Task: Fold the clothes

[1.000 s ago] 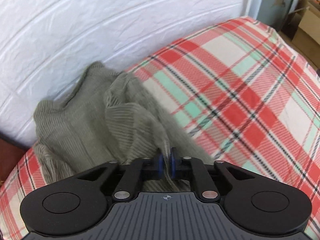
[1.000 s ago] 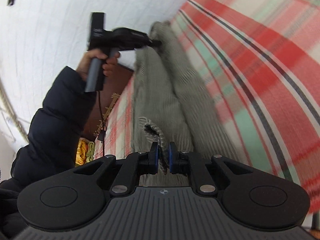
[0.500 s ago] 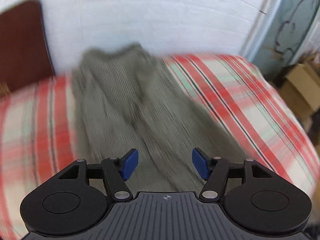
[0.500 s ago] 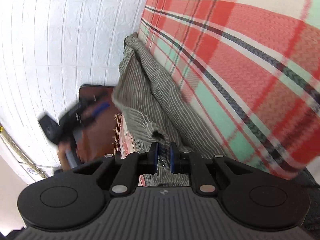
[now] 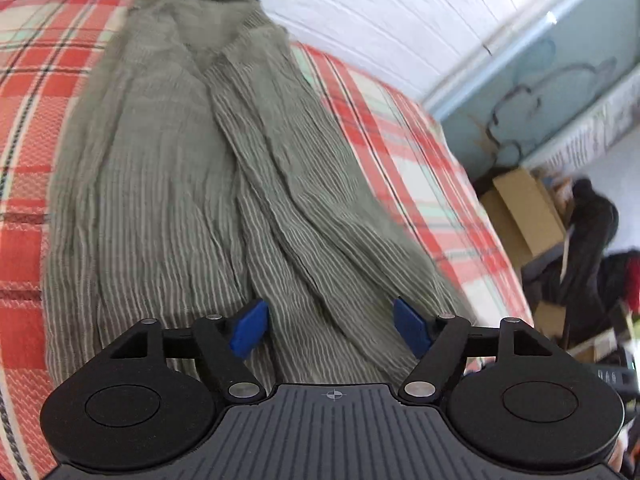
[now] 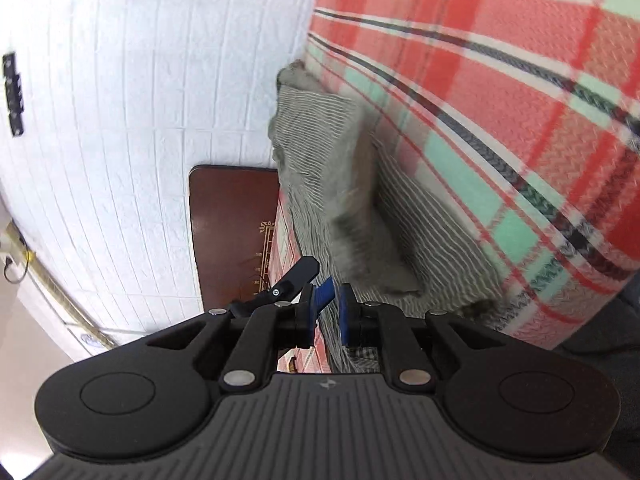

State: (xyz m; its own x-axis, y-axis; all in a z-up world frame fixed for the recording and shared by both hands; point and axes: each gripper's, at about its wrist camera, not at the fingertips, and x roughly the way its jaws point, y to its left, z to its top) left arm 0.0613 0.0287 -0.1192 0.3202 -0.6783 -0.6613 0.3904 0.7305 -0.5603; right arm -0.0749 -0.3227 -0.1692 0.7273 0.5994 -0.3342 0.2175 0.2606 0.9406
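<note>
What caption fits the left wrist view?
Left gripper, jaws opening and empty, above a striped green garment on a plaid bedspread.

Bright, even daylight fills both views, with only soft shadows in the folds of the striped garment [image 5: 192, 184]. Fisheye bending curves the white wall [image 6: 120, 100] at the edges. Motion blur smears the plaid blanket [image 6: 500, 100] and the background clutter in the left view.

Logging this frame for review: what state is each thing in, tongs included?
Grey-green striped ribbed garment: lying lengthwise on the bed, partly folded, rumpled.
Red, white and mint plaid bedcover: spread flat under the garment.
Left tongs: opening, nothing pinched, above the garment.
Right tongs: nearly closed on the garment's near edge.
</note>
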